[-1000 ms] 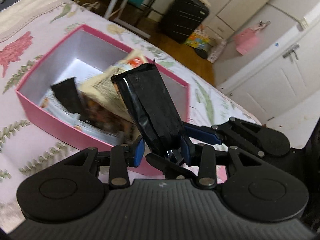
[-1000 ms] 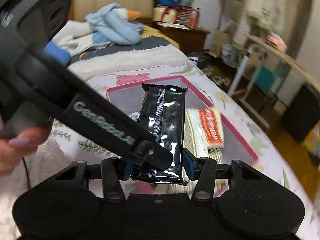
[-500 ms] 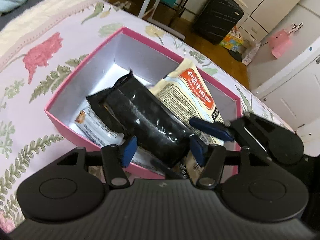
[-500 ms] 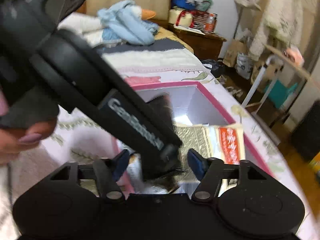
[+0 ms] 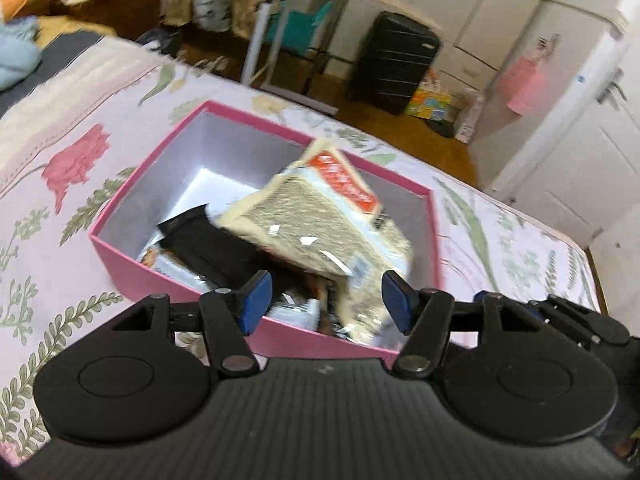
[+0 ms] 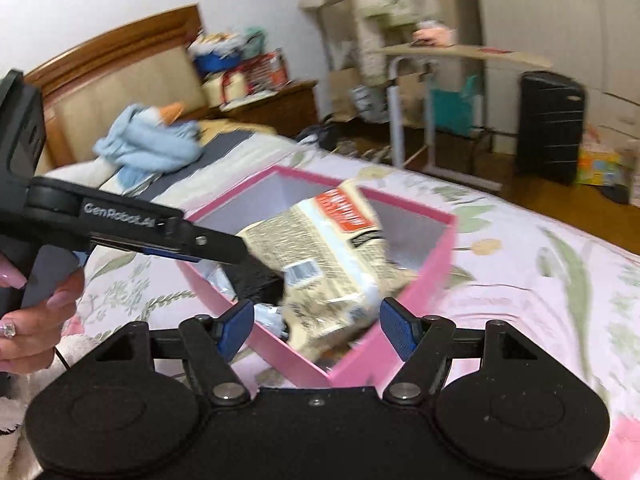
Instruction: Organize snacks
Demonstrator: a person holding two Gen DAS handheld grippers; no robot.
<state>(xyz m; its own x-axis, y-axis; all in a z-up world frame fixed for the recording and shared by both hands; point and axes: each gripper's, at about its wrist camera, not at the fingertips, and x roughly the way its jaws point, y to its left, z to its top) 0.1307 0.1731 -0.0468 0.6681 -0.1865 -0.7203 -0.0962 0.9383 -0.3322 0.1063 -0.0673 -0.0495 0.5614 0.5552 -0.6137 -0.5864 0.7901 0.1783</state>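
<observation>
A pink box with a white inside sits on the flowered bedspread. In it a black snack packet lies flat, next to a tilted beige packet with a red label and other wrappers. My left gripper is open and empty just above the box's near wall. My right gripper is open and empty over the box's near corner. The left gripper also shows from the side in the right wrist view, reaching over the box.
The bedspread spreads around the box. Blue clothes lie by the wooden headboard. Beyond the bed's edge stand a black suitcase, a folding table and white cupboards.
Both grippers let go of the black packet, which now lies in the box. Both jaws have opened wide and both grippers have drawn back from the box.
</observation>
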